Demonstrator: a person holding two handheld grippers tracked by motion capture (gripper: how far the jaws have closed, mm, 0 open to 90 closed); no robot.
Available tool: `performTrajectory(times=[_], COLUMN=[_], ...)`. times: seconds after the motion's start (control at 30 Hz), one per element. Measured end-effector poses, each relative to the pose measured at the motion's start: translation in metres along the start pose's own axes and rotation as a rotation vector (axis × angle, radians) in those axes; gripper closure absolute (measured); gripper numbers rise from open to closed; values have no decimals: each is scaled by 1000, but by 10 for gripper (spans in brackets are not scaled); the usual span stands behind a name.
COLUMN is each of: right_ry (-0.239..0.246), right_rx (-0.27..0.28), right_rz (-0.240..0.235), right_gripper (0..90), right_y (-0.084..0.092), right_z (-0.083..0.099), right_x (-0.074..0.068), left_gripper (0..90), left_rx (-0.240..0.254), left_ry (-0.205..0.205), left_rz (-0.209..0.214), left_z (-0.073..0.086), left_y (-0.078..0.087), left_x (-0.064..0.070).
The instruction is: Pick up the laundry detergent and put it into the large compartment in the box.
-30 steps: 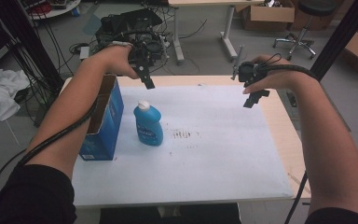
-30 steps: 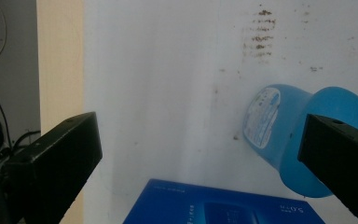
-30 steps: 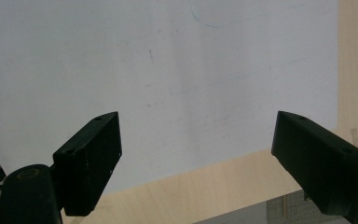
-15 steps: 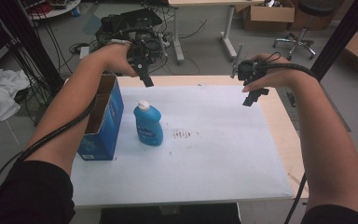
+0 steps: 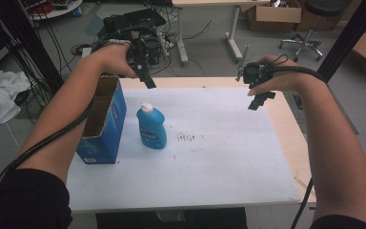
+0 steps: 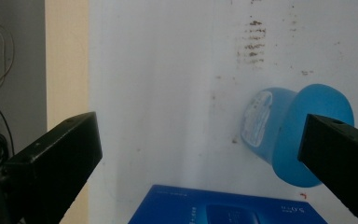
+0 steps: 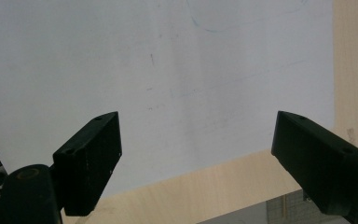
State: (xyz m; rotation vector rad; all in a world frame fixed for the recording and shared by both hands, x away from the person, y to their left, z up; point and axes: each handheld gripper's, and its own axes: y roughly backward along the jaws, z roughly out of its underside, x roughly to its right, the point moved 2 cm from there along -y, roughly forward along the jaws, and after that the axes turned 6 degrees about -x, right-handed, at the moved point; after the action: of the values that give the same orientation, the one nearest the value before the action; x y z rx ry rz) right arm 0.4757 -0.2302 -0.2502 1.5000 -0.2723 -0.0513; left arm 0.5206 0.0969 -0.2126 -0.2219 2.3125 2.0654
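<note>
Little changed over the last second: left tool point(image 5: 145, 78) drifted slightly, jaws wide apart, above and behind blue bottle point(image 5: 151, 128). Right tool point(image 5: 259, 98) also spread, well right of bottle. Bottle upright, just right of blue box point(image 5: 102, 129). Grasp not begun.

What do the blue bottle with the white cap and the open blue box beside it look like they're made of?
The blue bottle with the white cap looks like glossy, slightly see-through plastic, with a printed label. The open blue box seems to be cardboard: brown raw inside, printed blue outside, with folded flaps. Both are judged by look alone.
</note>
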Motion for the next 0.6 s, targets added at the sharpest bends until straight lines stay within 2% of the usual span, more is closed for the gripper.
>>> performTrajectory(times=[0.23,0.27,0.6], right_ry=[2,-2,-11], right_rx=[12,11,12], right_rz=[1,-1,4], right_gripper=[162,162,162], right_y=[0,0,3], right_z=[-2,-2,0], right_x=[-3,-4,-8], left_gripper=[1,1,1], left_rx=[9,9,11], left_ry=[-35,-53,-100], left_rz=[-7,-6,9], left_z=[6,8,20], left_y=[9,11,11], left_x=[13,18,34])
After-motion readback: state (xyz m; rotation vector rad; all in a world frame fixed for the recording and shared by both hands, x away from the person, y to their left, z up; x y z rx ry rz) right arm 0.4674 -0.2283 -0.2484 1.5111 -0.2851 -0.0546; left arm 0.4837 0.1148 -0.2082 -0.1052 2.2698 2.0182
